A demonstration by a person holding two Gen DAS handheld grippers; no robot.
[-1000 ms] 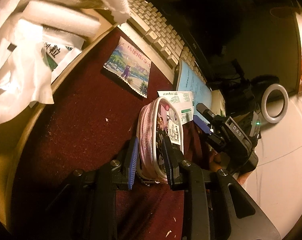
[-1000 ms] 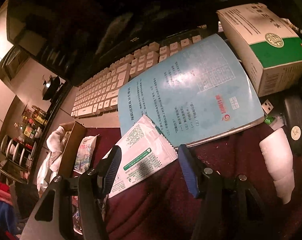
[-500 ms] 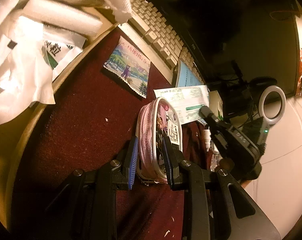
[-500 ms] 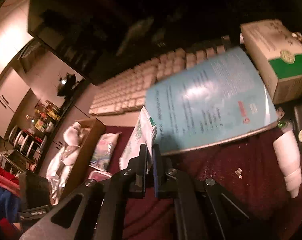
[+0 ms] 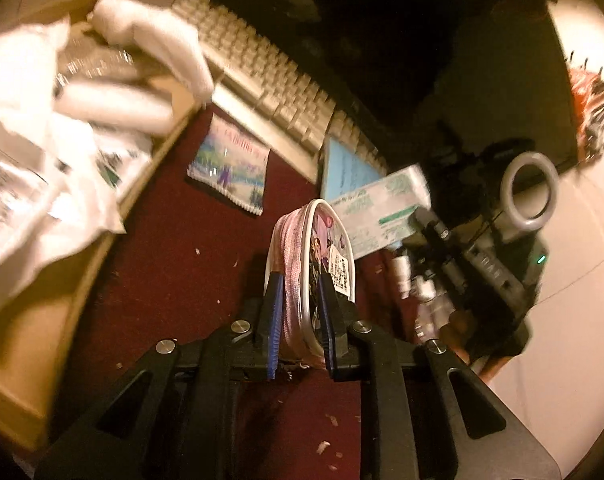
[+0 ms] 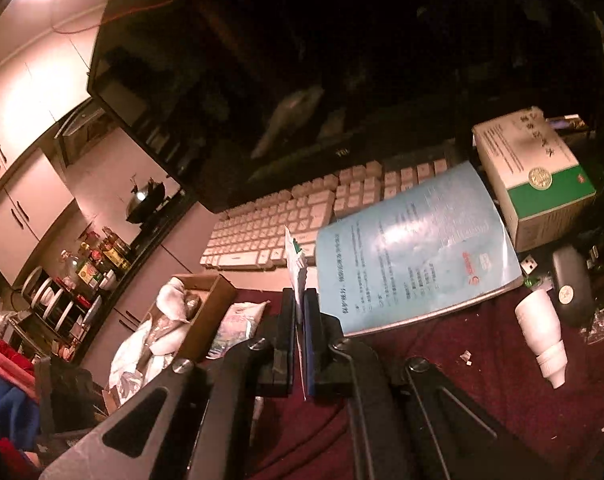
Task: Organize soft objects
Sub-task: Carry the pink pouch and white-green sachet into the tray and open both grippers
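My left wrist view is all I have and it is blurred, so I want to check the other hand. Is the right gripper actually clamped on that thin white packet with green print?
Observer: Yes. The right gripper is shut on the thin white packet with green print, which stands upright and edge-on between the pads.
Operator: My left gripper has its jaws closing, with the round pink zip pouch between them. What sits to the right of the pale blue booklet?
Observer: A green-and-white cardboard carton stands beside its far right corner.
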